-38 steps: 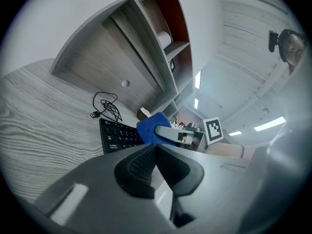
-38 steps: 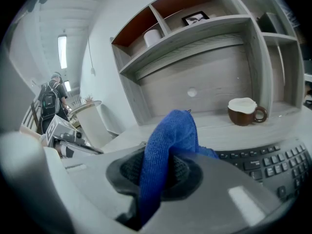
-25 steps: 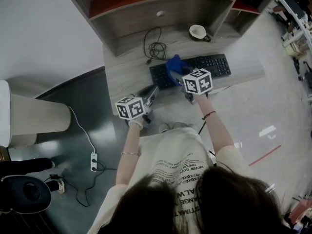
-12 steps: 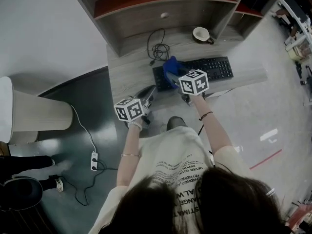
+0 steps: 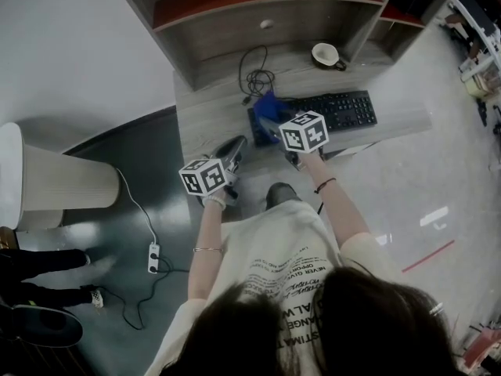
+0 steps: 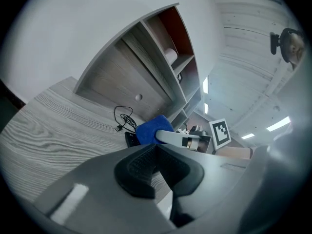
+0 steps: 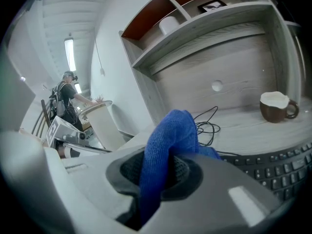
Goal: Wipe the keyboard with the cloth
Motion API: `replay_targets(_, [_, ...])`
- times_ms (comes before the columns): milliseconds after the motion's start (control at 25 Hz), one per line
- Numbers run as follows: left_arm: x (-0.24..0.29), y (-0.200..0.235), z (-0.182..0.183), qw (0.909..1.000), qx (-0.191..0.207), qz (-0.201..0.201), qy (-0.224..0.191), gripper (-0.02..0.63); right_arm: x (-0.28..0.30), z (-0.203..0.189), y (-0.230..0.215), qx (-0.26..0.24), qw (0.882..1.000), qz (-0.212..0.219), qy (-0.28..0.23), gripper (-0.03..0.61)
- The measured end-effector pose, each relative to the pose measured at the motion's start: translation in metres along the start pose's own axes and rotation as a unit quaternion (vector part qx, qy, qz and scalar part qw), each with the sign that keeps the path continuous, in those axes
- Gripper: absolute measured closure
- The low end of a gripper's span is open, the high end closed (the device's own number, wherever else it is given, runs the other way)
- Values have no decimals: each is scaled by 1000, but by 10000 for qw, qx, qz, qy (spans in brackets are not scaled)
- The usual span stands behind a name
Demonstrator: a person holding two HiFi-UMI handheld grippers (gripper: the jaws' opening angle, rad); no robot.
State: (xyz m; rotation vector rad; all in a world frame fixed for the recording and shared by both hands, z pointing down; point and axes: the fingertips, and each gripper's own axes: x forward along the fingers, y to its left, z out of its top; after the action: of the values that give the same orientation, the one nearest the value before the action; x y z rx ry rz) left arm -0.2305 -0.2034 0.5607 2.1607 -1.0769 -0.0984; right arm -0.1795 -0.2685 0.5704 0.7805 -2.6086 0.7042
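At a wood-grain desk [image 5: 211,112] under a shelf hutch [image 5: 235,22], a seated person [image 5: 282,265] reaches both forearms forward, a two-jaw gripper in each hand. Out ahead, the right gripper [image 5: 272,124] is extended over the left end of the black keyboard [image 5: 340,110], its jaws clamped on a bunched blue cloth [image 5: 268,104] that bulges up between the pads. From above, the cloth covers the keyboard's left edge; whether it presses on the keys cannot be made out. Nearer the body, the left gripper [image 5: 229,149] is held over the desk's front left edge and angled toward the right one, its jaws pressed together with nothing between them. A bracelet [image 5: 208,247] circles the left wrist and a dark band [image 5: 324,184] the right. Behind the keyboard lie a coiled black cable [image 5: 257,78] and a brown mug [image 5: 324,54] with a white inside, well apart. A power strip [image 5: 153,257] sits on the dark floor to the left.
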Motion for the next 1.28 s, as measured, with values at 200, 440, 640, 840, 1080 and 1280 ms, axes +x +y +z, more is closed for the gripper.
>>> replay_targets(200, [-5, 6, 2, 9995, 187, 237, -10, 617, 5, -1, 7, 25, 10000, 51, 6, 526])
replay_targets(440, [-12, 11, 3, 9992, 178, 360, -81, 617, 10, -2, 16, 4, 9999, 149, 17, 526])
replay_targets(640, [-20, 13, 6, 9987, 175, 458, -153, 617, 14, -4, 23, -5, 9997, 235, 65, 526])
replay_targets(840, [-27, 15, 9, 9980, 236, 551, -209, 617, 19, -3, 30, 26, 9995, 313, 23, 526])
replay_targets(1080, [-35, 16, 12, 9972, 312, 633, -267, 617, 22, -2, 40, 104, 9990, 438, -46, 526])
replay_targets(1280, [-37, 14, 16, 9968, 412, 626, -285, 617, 21, 2, 47, 98, 9983, 570, -114, 526])
